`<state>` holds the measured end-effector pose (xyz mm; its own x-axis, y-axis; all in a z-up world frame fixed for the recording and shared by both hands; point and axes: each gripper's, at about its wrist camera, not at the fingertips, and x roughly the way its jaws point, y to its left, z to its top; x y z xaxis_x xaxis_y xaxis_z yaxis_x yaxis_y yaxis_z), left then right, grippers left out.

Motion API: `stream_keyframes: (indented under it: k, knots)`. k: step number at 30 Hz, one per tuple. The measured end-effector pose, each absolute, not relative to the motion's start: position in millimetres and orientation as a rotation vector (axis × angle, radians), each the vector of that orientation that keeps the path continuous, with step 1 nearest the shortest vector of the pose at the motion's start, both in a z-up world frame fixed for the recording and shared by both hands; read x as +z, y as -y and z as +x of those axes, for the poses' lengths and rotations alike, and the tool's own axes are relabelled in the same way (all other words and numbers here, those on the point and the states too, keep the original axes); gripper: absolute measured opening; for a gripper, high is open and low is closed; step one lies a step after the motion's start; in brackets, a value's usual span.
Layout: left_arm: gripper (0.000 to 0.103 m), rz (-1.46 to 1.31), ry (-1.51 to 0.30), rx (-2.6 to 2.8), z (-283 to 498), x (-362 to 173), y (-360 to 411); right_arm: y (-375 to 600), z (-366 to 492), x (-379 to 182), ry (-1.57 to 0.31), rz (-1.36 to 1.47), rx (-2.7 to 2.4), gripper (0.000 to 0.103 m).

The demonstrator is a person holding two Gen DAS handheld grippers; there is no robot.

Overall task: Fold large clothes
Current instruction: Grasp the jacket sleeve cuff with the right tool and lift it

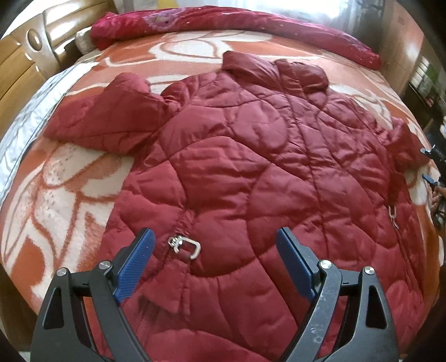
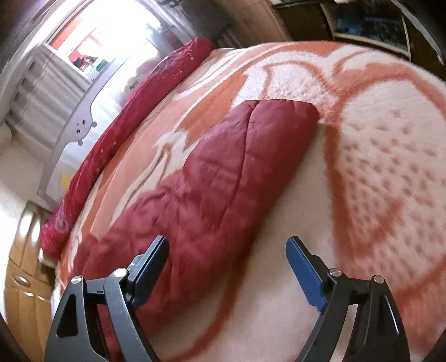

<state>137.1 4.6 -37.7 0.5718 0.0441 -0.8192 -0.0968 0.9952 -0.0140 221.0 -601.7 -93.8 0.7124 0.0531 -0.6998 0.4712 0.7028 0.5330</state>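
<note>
- On the bed (image 1: 69, 178), over an orange-and-cream patterned blanket (image 2: 390, 167), a dark red quilted jacket (image 1: 251, 156) lies spread flat, collar toward the far side.
- Jacket's left-side sleeve (image 1: 106, 119) is bent and lies on the blanket beside the body; a metal zipper pull (image 1: 185, 246) sits on the near panel.
- Left gripper (image 1: 213, 252) hangs over the jacket's near part, jaws spread wide, nothing between the blue pads (image 1: 136, 267); zipper pull shows in the gap.
- Right gripper (image 2: 227, 256) is released too, jaws wide, nothing clamped. It hangs above the other sleeve (image 2: 223, 172), which stretches away across the blanket with the cuff at the far end. Left finger overlaps the sleeve fabric in view; contact is unclear, frame is motion-blurred.
- Left wrist view catches the right gripper at the far right edge, just beside that sleeve.
- Rolled red floral bedding (image 1: 223, 25) lies along the far edge of the bed, well apart from the jacket.
- Wooden headboard (image 1: 55, 33) sits at the left.
</note>
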Motion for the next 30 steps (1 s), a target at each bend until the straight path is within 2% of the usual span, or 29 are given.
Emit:
stream_keyframes:
  k: [4,5,6,8,11,14,23,30]
  knots:
    - [0.09,-0.101,-0.987,0.063,146,-45,-11,619,241,-109,-0.757,0.841,-0.272,0.087]
    - [0.09,-0.104,-0.997,0.061,149,-47,-11,623,245,-110,-0.741,0.85,-0.273,0.082]
    - [0.09,-0.107,-1.005,0.059,150,-49,-11,625,247,-111,-0.729,0.856,-0.276,0.075]
    - [0.09,-0.115,-1.014,0.05,153,-52,-11,629,253,-113,-0.739,0.877,-0.282,0.032]
    - [0.09,-0.127,-1.016,0.038,155,-54,-9,636,252,-116,-0.725,0.947,-0.253,0.013]
    - [0.09,-0.152,-1.02,0.016,157,-56,-7,628,246,-97,-0.679,0.893,-0.222,0.008]
    - [0.09,-0.176,-1.0,-0.032,157,-51,-12,548,232,-22,-0.599,0.71,-0.035,0.008]
    - [0.09,-0.203,-0.988,-0.046,152,-47,-27,438,238,20,-0.596,0.616,0.232,0.008]
